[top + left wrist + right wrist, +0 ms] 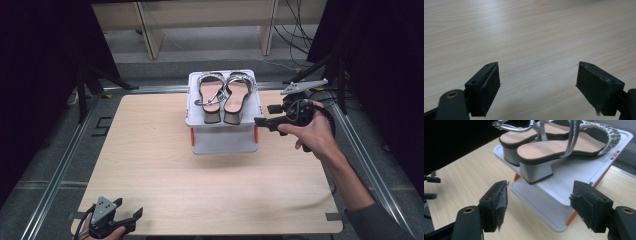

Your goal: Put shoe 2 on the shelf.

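- A pale wooden table (165,175) is seen from above inside a dark-curtained bay, with metal rails along its sides and wooden furniture legs and cables beyond its far edge
- A white two-tier rack (222,135) with orange posts is placed at about 12 o'clock from the table's middle, near the far edge
- A pair of silver-strapped sandals (223,95) with block heels is set side by side on the rack's top shelf, heels toward the person, toes toward 12 o'clock
- The right gripper (265,115) is held in the person's right hand (312,131) at 3 o'clock of the rack, just beside its right side, with the jaws pointed toward 9 o'clock
- In the right gripper view the jaws are seen spread wide, with nothing pinched; the nearer sandal's heel (535,171) and the rack's corner lie ahead of them, untouched
- The left gripper (131,216) is kept at about 7 o'clock on the table, at its near left corner, well apart from the rack
- In the left gripper view its jaws are seen spread wide over bare wood, with nothing between them
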Available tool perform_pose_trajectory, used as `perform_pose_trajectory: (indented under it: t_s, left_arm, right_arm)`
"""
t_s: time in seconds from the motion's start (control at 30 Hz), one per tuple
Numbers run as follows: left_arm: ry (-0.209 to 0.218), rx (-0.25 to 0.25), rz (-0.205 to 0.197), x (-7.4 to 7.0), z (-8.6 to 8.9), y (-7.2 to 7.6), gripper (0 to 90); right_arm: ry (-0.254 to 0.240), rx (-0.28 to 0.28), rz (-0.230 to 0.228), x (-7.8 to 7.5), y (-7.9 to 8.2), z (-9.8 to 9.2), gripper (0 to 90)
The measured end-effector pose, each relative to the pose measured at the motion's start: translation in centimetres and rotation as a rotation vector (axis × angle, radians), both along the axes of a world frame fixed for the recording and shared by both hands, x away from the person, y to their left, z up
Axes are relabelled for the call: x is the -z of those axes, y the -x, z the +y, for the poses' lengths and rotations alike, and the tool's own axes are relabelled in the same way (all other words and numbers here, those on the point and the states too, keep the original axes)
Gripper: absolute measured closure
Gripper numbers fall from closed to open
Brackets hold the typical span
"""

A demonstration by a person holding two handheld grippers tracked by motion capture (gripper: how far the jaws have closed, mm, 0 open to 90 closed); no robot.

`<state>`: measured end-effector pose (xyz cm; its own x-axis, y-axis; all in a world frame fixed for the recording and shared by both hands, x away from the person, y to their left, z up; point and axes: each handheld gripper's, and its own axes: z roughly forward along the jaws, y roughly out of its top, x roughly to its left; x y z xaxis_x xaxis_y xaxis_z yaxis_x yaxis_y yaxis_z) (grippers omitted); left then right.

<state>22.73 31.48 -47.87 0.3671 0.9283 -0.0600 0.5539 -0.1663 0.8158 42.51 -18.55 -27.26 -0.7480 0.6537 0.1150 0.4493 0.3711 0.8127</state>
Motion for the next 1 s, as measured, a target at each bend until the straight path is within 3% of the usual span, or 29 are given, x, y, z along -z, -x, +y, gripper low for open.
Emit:
perform_pose_trajectory:
  t_s: [0.23,0.27,0.3,0.37,0.43,0.57,0.7,0.87,0.9,1.0]
  left_arm:
    - [-0.008,0.002,0.0,0.0,0.0,-0.1,18.5]
    - [-0.025,0.004,0.006,0.0,0.2,-0.1,18.5]
    - [0.008,-0.001,0.003,0.1,0.0,-0.1,18.5]
    - [-0.023,0.006,0.003,0.0,0.1,-0.1,18.5]
    - [0.005,0.004,-0.002,0.0,-0.1,-0.1,18.5]
    - [-0.026,0.009,0.009,0.0,0.0,-0.2,18.5]
    - [-0.017,0.009,0.007,0.0,0.0,-0.2,18.5]
    - [-0.018,0.008,0.006,0.0,0.0,-0.2,18.5]
    - [-0.019,0.008,0.006,0.0,0.0,-0.2,18.5]
    - [-0.017,0.008,0.005,0.0,0.0,-0.2,18.5]
  right_arm:
    - [0.022,0.017,-0.006,0.9,1.2,0.2,28.0]
    - [0.031,0.011,-0.03,1.1,1.2,0.1,27.7]
    - [0.028,0.014,-0.02,1.4,1.4,0.1,27.4]
    - [0.03,0.019,-0.026,1.9,1.7,0.1,26.4]
    - [0.041,0.027,-0.023,2.4,2.0,0.0,26.4]
    - [0.049,0.024,-0.031,3.3,2.6,-0.3,26.3]
    - [0.03,0.024,-0.028,3.9,3.3,-0.4,25.5]
    - [0.042,0.023,-0.043,4.8,3.9,-0.4,25.4]
    - [0.024,0.017,-0.027,5.0,4.1,-0.3,25.3]
    - [0.039,0.022,-0.032,5.5,4.6,-0.1,24.6]
